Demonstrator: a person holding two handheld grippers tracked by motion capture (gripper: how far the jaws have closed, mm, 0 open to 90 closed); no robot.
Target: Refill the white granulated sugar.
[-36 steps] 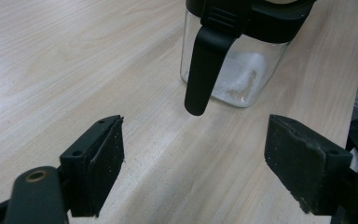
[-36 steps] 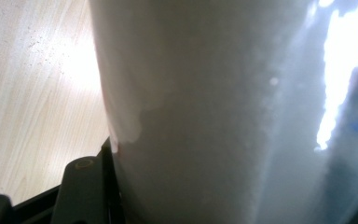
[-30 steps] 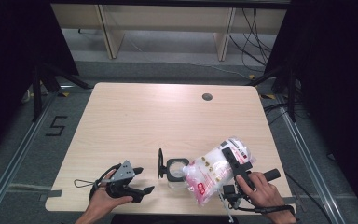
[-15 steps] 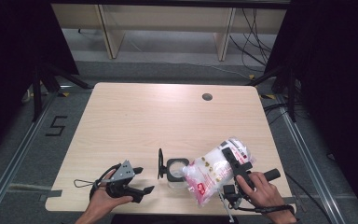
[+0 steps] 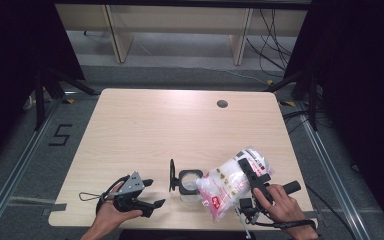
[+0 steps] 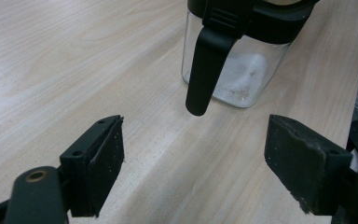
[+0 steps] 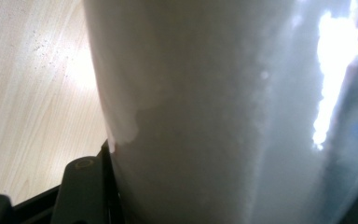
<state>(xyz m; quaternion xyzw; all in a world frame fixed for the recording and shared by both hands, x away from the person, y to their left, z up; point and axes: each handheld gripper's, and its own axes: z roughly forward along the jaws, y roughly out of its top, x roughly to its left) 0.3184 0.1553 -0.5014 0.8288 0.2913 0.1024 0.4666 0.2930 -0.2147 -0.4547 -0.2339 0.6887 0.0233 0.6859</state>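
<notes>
Nearest the person, the left claw (image 5: 147,200) rests low on the pale wooden counter (image 5: 145,130), its black pads spread wide and released with nothing between them. In the left gripper view the left claw (image 6: 196,163) looks straight at the clear square glass jar with a black rim (image 6: 242,70), whose hinged black lid (image 6: 209,65) hangs open toward it; a thin layer of white grains lies on the jar's floor.

Just beyond, the right claw (image 5: 254,175) is clenched around the clear plastic bag of white granules with red print (image 5: 230,187). The bag is held tilted, its low end leaning over the jar (image 5: 189,182), which stands near the front edge of the counter between the two hands. In the right gripper view the bag (image 7: 223,112) presses up against the lens.

The step in hand looks like pouring the granules into the jar. To do it well, the bag's opening should sit squarely over the jar's mouth before tipping further, and the tilt should rise slowly so the grains run in a narrow stream. The free left claw could steady the jar or keep the lid (image 5: 172,175) back.
</notes>
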